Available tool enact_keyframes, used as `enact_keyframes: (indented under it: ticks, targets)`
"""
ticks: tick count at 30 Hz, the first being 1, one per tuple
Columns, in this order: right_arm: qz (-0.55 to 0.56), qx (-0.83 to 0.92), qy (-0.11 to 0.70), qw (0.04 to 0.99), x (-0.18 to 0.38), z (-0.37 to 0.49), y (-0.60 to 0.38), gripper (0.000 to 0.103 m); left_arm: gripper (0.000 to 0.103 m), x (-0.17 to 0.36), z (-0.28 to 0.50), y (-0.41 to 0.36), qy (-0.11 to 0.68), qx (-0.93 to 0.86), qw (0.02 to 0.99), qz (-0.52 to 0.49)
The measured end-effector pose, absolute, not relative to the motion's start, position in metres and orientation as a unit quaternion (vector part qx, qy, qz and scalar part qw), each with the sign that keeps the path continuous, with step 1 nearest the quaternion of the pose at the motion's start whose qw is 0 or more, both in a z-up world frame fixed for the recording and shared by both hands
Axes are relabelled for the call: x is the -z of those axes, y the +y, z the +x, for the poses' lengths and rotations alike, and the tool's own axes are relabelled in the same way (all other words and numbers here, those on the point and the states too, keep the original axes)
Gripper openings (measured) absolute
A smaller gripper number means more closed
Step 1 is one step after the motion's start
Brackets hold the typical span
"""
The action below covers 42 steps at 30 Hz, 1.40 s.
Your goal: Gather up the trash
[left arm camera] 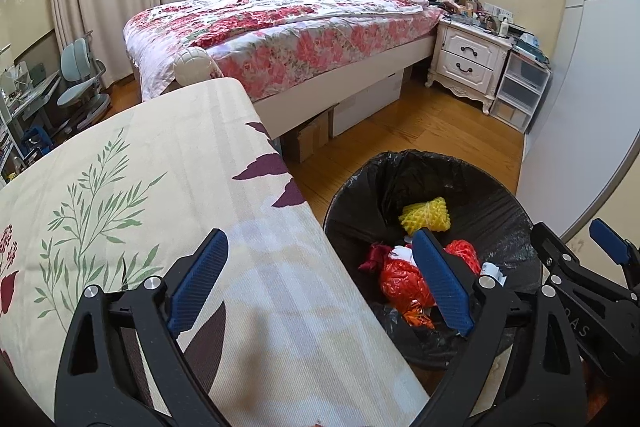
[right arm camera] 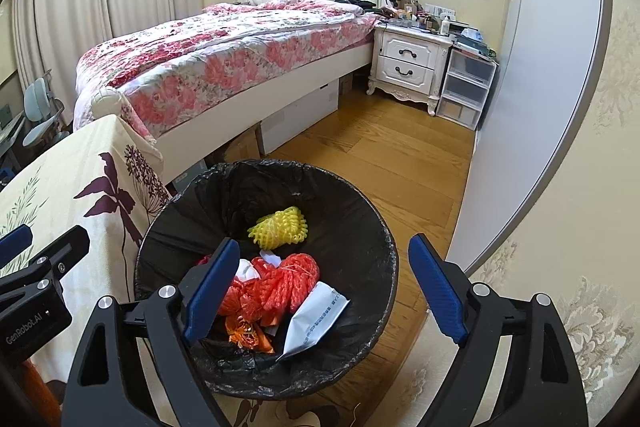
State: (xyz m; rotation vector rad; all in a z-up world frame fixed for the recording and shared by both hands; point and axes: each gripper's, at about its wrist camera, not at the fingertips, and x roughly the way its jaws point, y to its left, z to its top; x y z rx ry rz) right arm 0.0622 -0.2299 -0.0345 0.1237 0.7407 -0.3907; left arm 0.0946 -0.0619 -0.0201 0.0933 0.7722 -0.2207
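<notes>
A round bin lined with a black bag [right arm camera: 360, 227] [left arm camera: 516, 223] stands on the wood floor beside a cloth-covered table [left arm camera: 160, 207]. Inside lie a yellow foam fruit net [right arm camera: 278, 227] [left arm camera: 426, 215], red netting [right arm camera: 280, 281] [left arm camera: 402, 281], orange wrappers [right arm camera: 248, 335] and a white packet [right arm camera: 314, 321]. My right gripper [right arm camera: 324, 287] hangs open above the bin with nothing between its blue pads. My left gripper [left arm camera: 320, 279] is open too, empty, straddling the table edge and the bin's left rim. Each gripper shows at the edge of the other's view.
The table's floral cloth [right arm camera: 60, 195] hangs close to the bin's left side. A bed with a pink floral quilt [right arm camera: 224, 59] fills the back, with boxes under it. A white nightstand [right arm camera: 408, 63] and plastic drawers [right arm camera: 466, 87] stand at the back right. A white wardrobe door [right arm camera: 532, 87] borders the right.
</notes>
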Motion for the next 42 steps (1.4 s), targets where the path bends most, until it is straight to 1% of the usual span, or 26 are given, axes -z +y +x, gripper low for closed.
enact_keyframes:
  ticks: [7,33,42]
  targets:
    - [0.055,0.180,0.352,0.917,0.028,0.050,-0.219,0.084,0.091,0.014,0.082,-0.050,0.368,0.093,0.924,0.043]
    - [0.041,0.133,0.318,0.938,-0.002,-0.006,-0.180,0.084,0.091,-0.019,-0.001,-0.002,0.322,0.071,0.944,0.026]
    - [0.036,0.126,0.313,0.940,-0.006,-0.014,-0.173,0.084,0.091,-0.025,-0.011,0.005,0.314,0.069,0.947,0.023]
